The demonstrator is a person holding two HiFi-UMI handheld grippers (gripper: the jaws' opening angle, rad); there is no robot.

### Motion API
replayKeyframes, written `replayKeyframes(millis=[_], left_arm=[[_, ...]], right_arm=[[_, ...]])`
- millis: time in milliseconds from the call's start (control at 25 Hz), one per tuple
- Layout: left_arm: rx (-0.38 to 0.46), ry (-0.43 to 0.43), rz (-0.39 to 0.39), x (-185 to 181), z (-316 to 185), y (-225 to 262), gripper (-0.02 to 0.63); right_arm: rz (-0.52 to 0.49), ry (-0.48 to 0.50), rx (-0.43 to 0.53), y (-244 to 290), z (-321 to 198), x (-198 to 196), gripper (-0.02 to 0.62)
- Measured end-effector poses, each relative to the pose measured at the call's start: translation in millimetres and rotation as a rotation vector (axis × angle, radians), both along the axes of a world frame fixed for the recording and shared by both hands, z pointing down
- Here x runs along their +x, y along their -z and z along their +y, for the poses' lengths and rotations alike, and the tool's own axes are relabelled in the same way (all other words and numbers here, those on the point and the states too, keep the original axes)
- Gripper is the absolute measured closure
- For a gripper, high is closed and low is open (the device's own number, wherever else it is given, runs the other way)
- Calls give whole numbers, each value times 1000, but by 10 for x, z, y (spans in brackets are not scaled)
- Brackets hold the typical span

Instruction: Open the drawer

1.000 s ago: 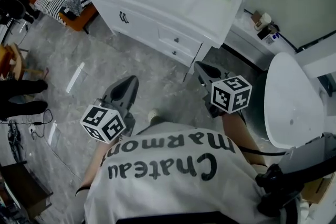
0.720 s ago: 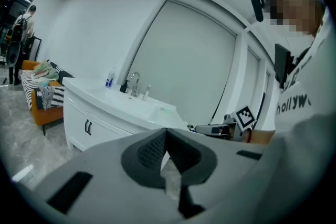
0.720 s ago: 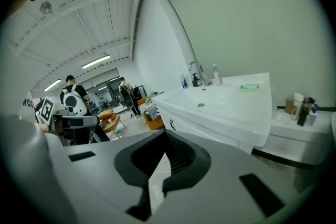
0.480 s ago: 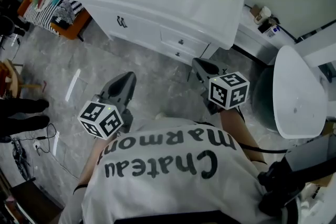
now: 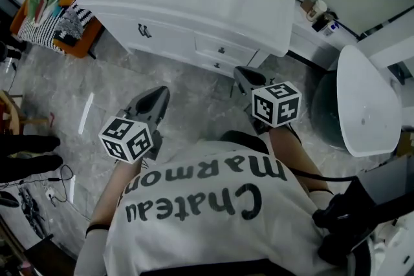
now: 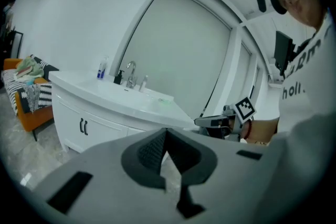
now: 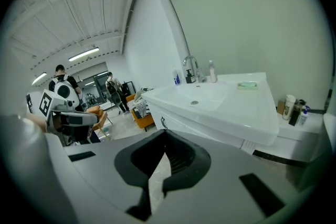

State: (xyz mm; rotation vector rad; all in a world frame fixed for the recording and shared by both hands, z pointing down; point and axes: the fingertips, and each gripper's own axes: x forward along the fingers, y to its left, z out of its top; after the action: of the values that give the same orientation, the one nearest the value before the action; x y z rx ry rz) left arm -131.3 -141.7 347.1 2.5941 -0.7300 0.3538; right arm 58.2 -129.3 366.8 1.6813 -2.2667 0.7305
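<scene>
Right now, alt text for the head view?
Seen from above, a person in a white T-shirt points the left gripper and right gripper, both shut and empty, toward a white sink cabinet whose two small drawers are closed; neither gripper touches it.

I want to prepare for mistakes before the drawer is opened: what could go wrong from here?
The right gripper is shut and apart from the vanity; unless its jaws open first, it may only bump the upper drawer's small knob. The lower drawer sits beneath, so the wrong one could be pulled. The countertop overhangs both and might be struck.
</scene>
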Motion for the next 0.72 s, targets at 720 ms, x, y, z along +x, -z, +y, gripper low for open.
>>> replayKeyframes(millis=[720], left_arm=[[-77, 8, 20, 27, -324, -590, 601]], right_arm=[[-37, -104, -123, -1376, -785, 85, 588]])
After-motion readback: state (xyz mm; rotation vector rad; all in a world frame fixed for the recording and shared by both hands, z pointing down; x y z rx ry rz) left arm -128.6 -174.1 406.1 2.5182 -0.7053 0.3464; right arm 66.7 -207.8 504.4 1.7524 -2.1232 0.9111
